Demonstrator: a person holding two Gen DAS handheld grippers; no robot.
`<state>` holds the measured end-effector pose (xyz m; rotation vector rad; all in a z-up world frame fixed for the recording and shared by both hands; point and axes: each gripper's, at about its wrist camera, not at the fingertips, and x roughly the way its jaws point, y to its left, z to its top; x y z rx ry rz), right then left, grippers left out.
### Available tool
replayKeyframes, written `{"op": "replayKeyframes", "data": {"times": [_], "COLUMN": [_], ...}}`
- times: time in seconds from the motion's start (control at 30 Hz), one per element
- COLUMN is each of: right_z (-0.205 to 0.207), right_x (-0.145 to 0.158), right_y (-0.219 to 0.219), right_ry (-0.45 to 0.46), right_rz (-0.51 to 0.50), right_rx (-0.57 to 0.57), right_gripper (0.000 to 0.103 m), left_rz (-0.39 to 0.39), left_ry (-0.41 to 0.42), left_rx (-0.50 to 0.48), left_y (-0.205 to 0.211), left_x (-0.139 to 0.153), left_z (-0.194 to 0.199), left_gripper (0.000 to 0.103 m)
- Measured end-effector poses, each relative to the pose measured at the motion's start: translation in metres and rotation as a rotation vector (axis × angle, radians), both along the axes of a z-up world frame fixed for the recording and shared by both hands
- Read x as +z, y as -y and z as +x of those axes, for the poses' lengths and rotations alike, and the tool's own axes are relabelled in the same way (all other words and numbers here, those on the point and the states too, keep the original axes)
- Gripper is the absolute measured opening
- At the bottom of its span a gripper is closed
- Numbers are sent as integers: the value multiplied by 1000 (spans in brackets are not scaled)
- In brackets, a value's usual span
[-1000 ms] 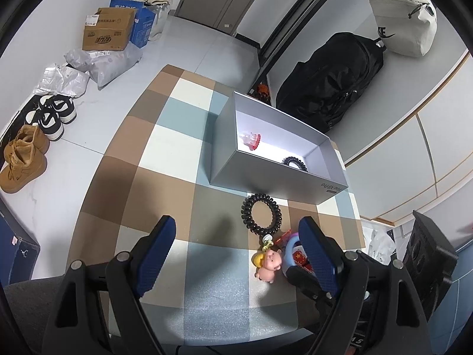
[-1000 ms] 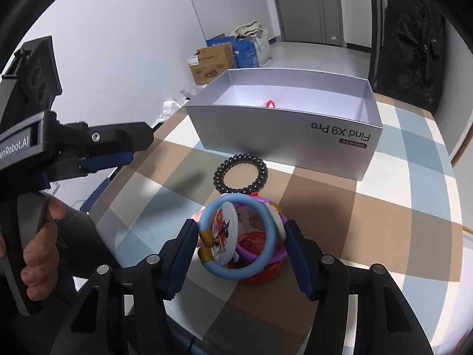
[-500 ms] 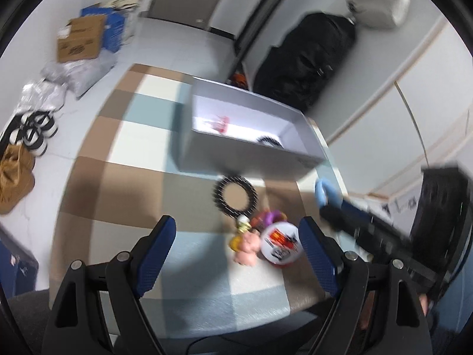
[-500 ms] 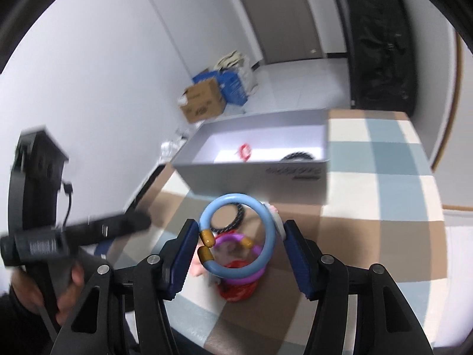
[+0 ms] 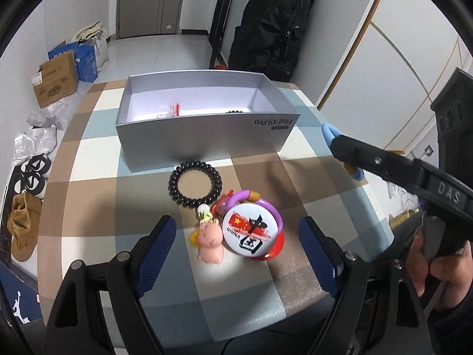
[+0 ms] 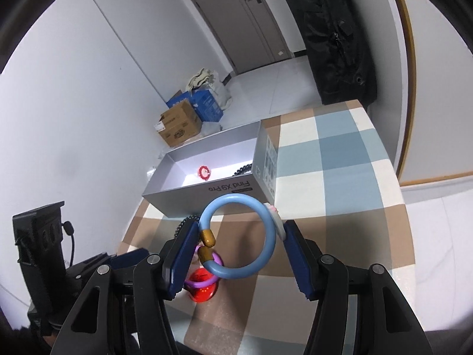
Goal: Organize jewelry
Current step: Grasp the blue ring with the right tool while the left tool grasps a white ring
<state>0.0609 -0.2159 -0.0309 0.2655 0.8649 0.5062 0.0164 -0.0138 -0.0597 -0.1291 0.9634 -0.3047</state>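
My right gripper point(image 6: 239, 248) is shut on a light blue bangle point(image 6: 267, 236) with gold end caps and holds it in the air above the table; its tip shows in the left wrist view point(image 5: 328, 130). A silver box point(image 5: 207, 145) holds a red clip point(image 5: 176, 109) and a black coil tie. In front of it lie a black coil bracelet point(image 5: 195, 185), a pink pig charm point(image 5: 210, 242), a round badge point(image 5: 251, 229) and a purple bangle point(image 5: 246, 195). My left gripper point(image 5: 236, 254) is open, just in front of the pile.
The checked tablecloth point(image 5: 88, 153) covers a small table; its edges are close on all sides. Cardboard boxes point(image 5: 56, 82) and shoes point(image 5: 23, 230) lie on the floor at left. A black backpack point(image 5: 272, 23) stands behind the table.
My right gripper lifted the blue bangle off the pile and carried it up and to the right. My left gripper swung to face the box and the pile.
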Motion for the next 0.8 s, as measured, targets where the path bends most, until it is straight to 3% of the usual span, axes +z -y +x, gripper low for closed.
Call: {"op": "replayKeyframes", "data": {"times": [0.13,0.43,0.73,0.8], "right_z": [-2,-2,-1,-1], "right_x": [3,4,5,4], "right_y": [0,6,7,7], "right_ry": [13,13,8,8], "right_rz": [5,25,30,29], "right_rx": [9,1,-2,-1], "right_gripper": [58,58,58,58], "left_rz": [19,82,53,43], "left_ry": [24,13,12,9], "left_rx": [-12,-29,-28,-25], "left_y": [4,13,10,9], "left_x": [1,-8,-7,-7], "left_z": [1,3,6,7], "left_gripper": [80,45,22,21]}}
